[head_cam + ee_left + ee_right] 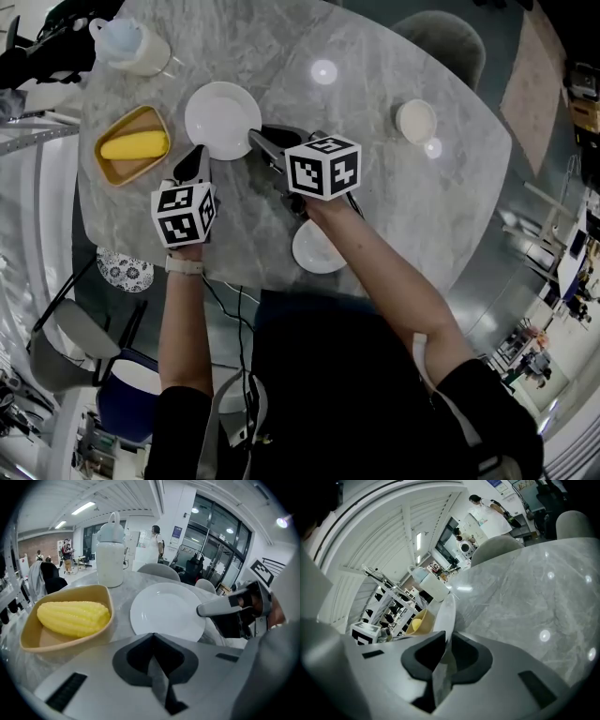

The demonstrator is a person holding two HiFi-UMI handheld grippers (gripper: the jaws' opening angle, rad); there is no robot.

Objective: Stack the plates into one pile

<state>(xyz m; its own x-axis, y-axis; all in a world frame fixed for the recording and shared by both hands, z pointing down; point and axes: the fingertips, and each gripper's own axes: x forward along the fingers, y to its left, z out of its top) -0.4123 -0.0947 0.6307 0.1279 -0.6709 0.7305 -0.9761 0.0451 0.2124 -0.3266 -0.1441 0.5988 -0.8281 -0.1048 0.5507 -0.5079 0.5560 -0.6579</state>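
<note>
No pile yet. Right gripper (257, 141) jaws clamp white plate (220, 117) by its rim; left gripper (198, 157) jaws closed, empty. Small plate (317, 249) and small dish (416, 120) lie well apart.

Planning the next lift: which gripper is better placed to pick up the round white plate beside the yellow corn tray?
Right. The right gripper is shut on the rim of the round white plate, which shows edge-on between its jaws. The left gripper is shut and empty, just short of the plate's near edge.
</note>
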